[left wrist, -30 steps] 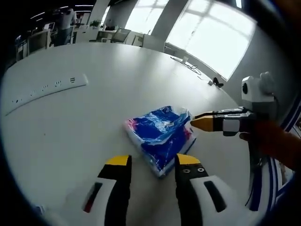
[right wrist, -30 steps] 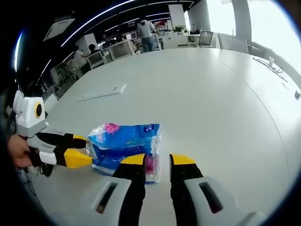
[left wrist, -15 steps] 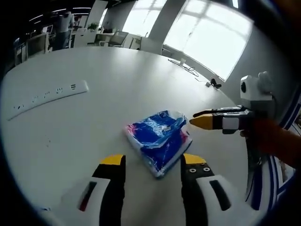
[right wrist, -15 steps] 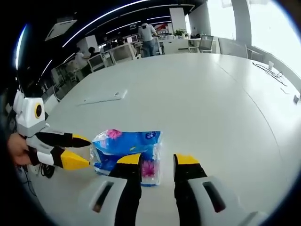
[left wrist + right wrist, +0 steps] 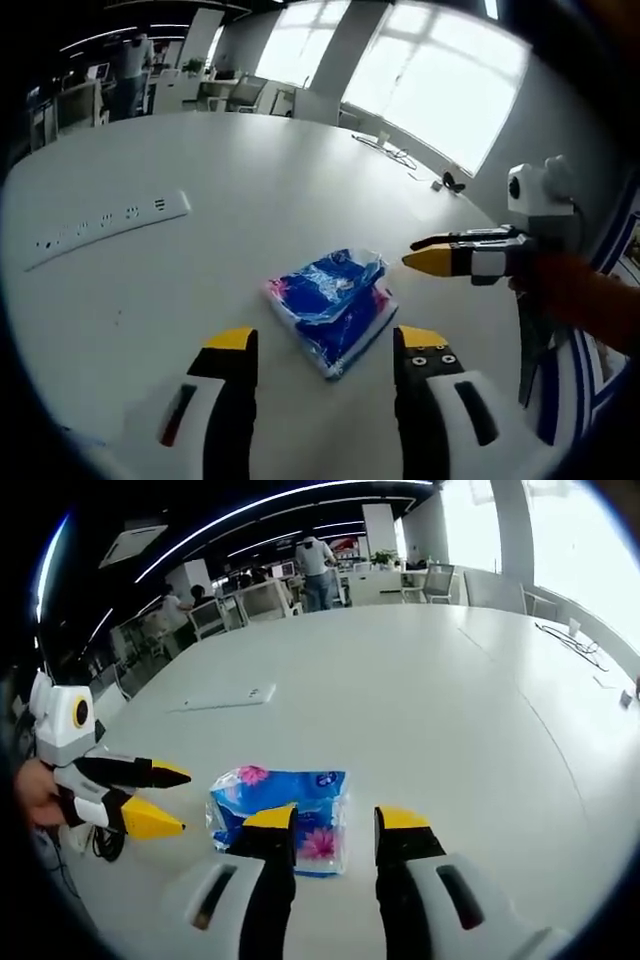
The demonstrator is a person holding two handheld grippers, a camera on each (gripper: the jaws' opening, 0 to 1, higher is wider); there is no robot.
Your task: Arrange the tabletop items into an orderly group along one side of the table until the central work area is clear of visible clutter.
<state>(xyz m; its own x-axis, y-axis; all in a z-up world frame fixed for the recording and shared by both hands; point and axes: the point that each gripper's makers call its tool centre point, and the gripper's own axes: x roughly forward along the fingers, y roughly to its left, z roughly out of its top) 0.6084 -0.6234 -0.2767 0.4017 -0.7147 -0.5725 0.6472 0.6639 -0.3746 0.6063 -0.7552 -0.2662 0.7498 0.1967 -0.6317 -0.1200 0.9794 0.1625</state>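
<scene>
A blue plastic tissue packet (image 5: 330, 305) with pink flowers lies flat on the white table (image 5: 200, 270). My left gripper (image 5: 324, 342) is open, its yellow-tipped jaws standing wide on either side of the packet's near end without touching it. From the right the right gripper (image 5: 410, 253) points at the packet's far corner, a short gap away. In the right gripper view, the packet (image 5: 285, 805) lies just beyond my open right gripper (image 5: 335, 820). The left gripper (image 5: 183, 800) hovers open to its left, held by a hand.
A long white power strip (image 5: 105, 215) lies on the table to the left, also seen further back (image 5: 225, 695). Thin cables (image 5: 395, 150) rest near the windowed far edge. Desks, chairs and people stand beyond the table.
Both grippers have drawn back a little from the packet, and the left gripper's jaws have spread wider. The packet lies in the same spot on the table.
</scene>
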